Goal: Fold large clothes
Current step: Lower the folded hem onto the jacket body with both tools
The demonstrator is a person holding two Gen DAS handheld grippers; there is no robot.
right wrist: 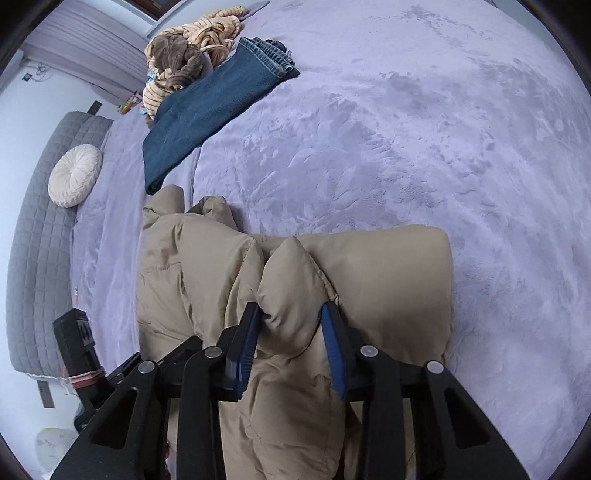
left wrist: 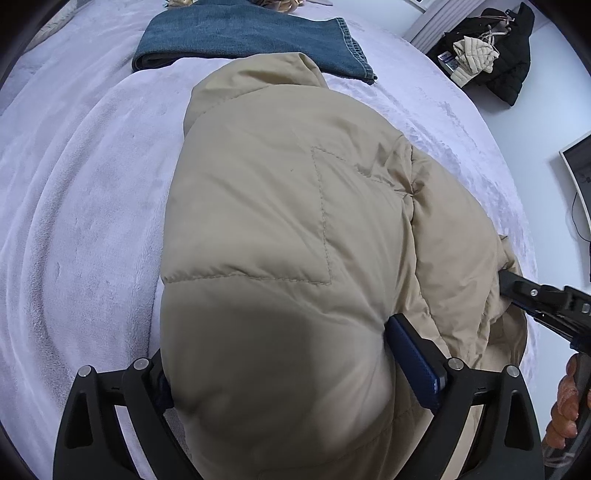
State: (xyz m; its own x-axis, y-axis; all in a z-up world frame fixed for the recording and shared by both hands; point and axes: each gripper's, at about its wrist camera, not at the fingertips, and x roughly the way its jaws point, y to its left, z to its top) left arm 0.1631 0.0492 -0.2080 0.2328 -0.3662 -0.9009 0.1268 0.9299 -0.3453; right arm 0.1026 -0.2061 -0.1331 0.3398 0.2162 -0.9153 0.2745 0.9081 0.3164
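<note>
A beige puffer jacket [left wrist: 288, 221] lies bunched on the lilac bed blanket [left wrist: 74, 192]. My left gripper [left wrist: 284, 354] straddles its near bulge with the jaws wide. One blue pad [left wrist: 413, 365] shows at the right; the other finger is hidden under the fabric. My right gripper [right wrist: 291, 314] is shut on a puffy fold of the jacket [right wrist: 369, 280], its blue pads [right wrist: 243, 347] pressing both sides. In the left wrist view the right gripper [left wrist: 511, 286] bites the jacket's right edge, with a hand [left wrist: 565, 402] behind it.
Folded blue jeans [left wrist: 251, 33] [right wrist: 207, 110] lie just beyond the jacket. Plush toys [right wrist: 184, 55] sit behind them. A round cream cushion [right wrist: 74, 181] leans on the grey headboard [right wrist: 33, 240]. Dark and cream clothes [left wrist: 495, 62] are piled on the floor.
</note>
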